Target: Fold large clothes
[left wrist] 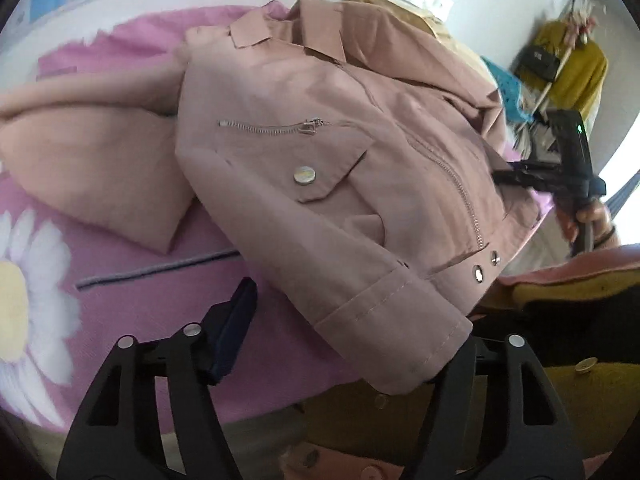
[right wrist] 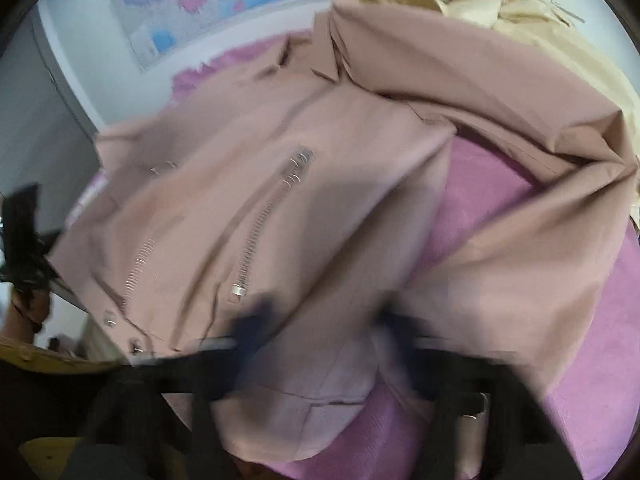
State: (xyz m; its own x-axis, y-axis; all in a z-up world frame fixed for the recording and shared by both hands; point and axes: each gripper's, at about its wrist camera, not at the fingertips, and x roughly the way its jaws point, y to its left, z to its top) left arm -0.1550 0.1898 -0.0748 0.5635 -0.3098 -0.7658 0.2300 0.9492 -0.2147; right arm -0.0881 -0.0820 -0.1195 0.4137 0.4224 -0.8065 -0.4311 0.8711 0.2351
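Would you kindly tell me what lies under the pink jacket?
Under the pink jacket a pink bedspread shows around its edges, with a beige garment behind its collar. Whatever lies beneath its middle is covered.

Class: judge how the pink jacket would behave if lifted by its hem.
The pink jacket would probably drape and sag, since its sleeve lies creased flat. Its zippers and snap button likely add slight weight. The fabric looks matte, so probably not slippery.

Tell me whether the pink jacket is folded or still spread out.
Spread, not yet folded. The jacket lies front up on the pink blanket, one sleeve stretched out sideways, the other also lying clear of the body.
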